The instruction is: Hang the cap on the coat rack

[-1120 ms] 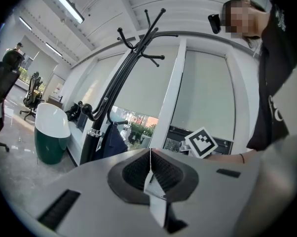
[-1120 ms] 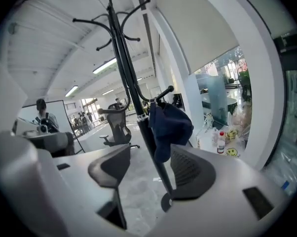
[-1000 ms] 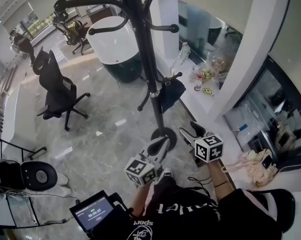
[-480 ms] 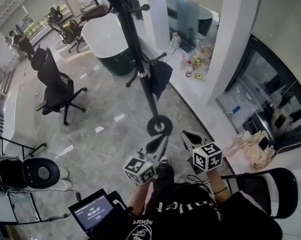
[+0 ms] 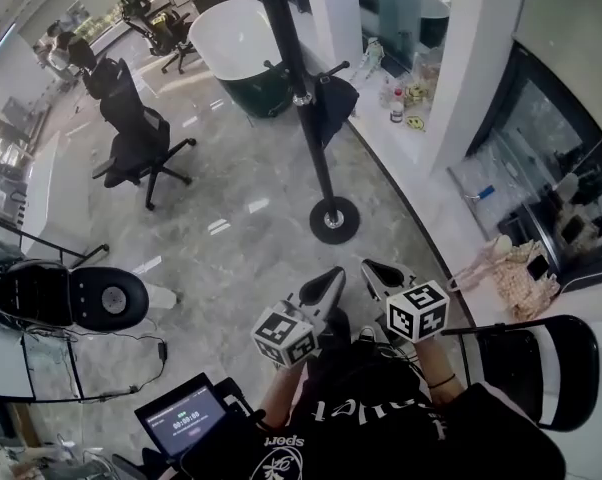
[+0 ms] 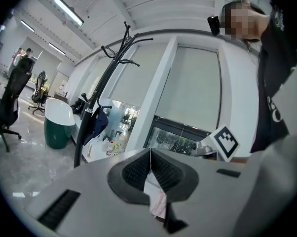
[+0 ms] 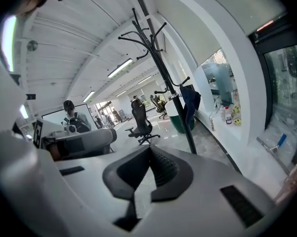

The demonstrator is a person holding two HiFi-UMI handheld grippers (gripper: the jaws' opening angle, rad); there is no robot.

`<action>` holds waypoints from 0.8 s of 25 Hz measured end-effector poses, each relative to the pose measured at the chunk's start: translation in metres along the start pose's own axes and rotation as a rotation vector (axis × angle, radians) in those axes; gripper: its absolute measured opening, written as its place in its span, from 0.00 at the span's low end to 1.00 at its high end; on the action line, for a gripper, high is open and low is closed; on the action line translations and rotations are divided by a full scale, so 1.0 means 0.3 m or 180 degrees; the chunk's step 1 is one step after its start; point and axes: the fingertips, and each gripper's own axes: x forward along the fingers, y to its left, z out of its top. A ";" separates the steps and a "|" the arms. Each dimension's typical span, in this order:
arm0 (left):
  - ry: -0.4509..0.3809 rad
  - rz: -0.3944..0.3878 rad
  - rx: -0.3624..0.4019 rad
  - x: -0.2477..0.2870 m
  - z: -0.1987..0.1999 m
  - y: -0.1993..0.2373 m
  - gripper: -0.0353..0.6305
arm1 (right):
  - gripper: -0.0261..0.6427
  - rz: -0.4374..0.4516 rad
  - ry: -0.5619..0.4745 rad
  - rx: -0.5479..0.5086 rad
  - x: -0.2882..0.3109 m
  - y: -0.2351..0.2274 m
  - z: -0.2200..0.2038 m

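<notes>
head view: a dark cap [image 5: 336, 108] hangs on the coat rack [image 5: 318, 158]. left gripper [image 5: 332, 279] and right gripper [image 5: 374, 271] hold their fingers pressed together, empty.

Right gripper [image 7: 149, 149]: jaws, spread wide a second ago, now closed together with nothing between them. The coat rack [image 5: 316, 148] has receded from it, its round base [image 5: 335, 218] now well apart.

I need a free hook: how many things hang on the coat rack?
1: a dark blue fabric item hangs from a lower hook of the black metal coat rack, beside its pole. Upper hooks look bare in the right gripper view.
</notes>
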 end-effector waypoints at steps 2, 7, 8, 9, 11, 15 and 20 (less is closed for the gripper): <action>-0.0009 0.0058 0.0017 -0.051 -0.012 -0.023 0.06 | 0.06 0.0047 0.0044 0.0003 -0.016 0.039 -0.045; -0.0101 0.0144 0.0074 -0.136 -0.008 -0.054 0.06 | 0.06 0.0123 0.0058 -0.0051 -0.045 0.118 -0.094; -0.0114 0.0143 0.0086 -0.148 -0.007 -0.059 0.06 | 0.06 0.0125 0.0054 -0.0069 -0.050 0.132 -0.099; -0.0129 0.0136 0.0097 -0.162 -0.006 -0.064 0.06 | 0.06 0.0122 0.0050 -0.0083 -0.055 0.145 -0.105; -0.0171 0.0115 0.0119 -0.196 -0.002 -0.075 0.06 | 0.06 0.0115 0.0039 -0.0113 -0.062 0.174 -0.116; -0.0228 0.0108 0.0167 -0.306 0.004 -0.095 0.06 | 0.06 0.0108 -0.0003 -0.0175 -0.069 0.273 -0.134; -0.0256 0.0168 0.0163 -0.525 -0.037 -0.120 0.06 | 0.06 0.0068 0.0028 -0.0223 -0.092 0.462 -0.240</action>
